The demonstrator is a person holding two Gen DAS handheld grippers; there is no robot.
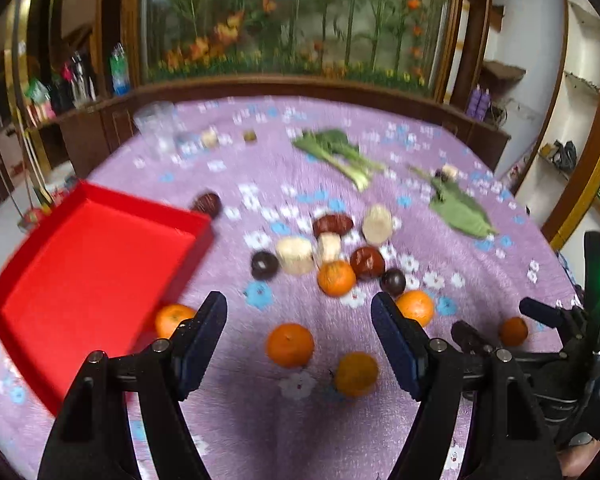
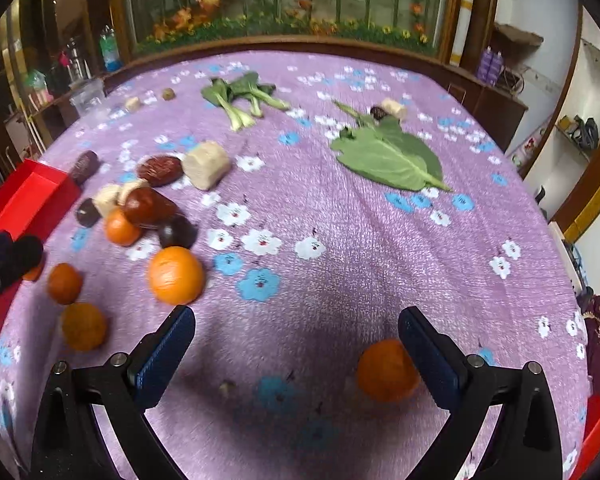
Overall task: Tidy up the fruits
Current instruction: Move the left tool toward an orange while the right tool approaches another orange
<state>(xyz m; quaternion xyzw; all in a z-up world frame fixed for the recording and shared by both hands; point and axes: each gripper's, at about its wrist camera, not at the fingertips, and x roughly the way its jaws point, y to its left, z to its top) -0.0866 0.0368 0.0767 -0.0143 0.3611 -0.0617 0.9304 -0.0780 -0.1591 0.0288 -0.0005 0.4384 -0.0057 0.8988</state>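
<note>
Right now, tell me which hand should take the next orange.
Probably the right. The right gripper has an orange beside its open jaws. The left gripper, also open, hangs empty above other oranges.

Home: floral tablecloth [image 2: 340, 240], wooden cabinets [image 1: 100, 132]

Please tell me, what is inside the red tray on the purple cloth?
The red tray shows only its bare red floor in the left wrist view. An orange lies outside, beside its near edge. The tray's near corner is covered by the fingers.
</note>
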